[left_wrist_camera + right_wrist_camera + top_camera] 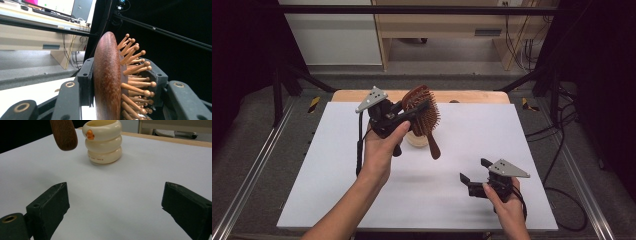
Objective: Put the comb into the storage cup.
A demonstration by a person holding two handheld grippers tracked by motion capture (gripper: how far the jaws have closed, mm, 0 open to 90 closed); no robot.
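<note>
My left gripper (pixel 414 111) is held above the middle of the white table (pixel 437 200), shut on the head of a brown wooden hairbrush (pixel 421 100). The brush handle hangs down toward the right. In the left gripper view the jaws press the hairbrush (pixel 107 80) from both sides, back on the left and wooden pins on the right. A cream ribbed cup (pixel 417 140) with an orange mark stands upright on the table below the brush. My right gripper (pixel 474 170) sits low at the front right, open and holding nothing. The right gripper view has the cup (pixel 103 141) ahead and the handle tip (pixel 63 133) above it.
A wooden table edge (pixel 472 96) runs along the far side of the white sheet. Black frame bars (pixel 287 80) stand at the left and right back corners. Cables (pixel 562 150) lie on the floor to the right.
</note>
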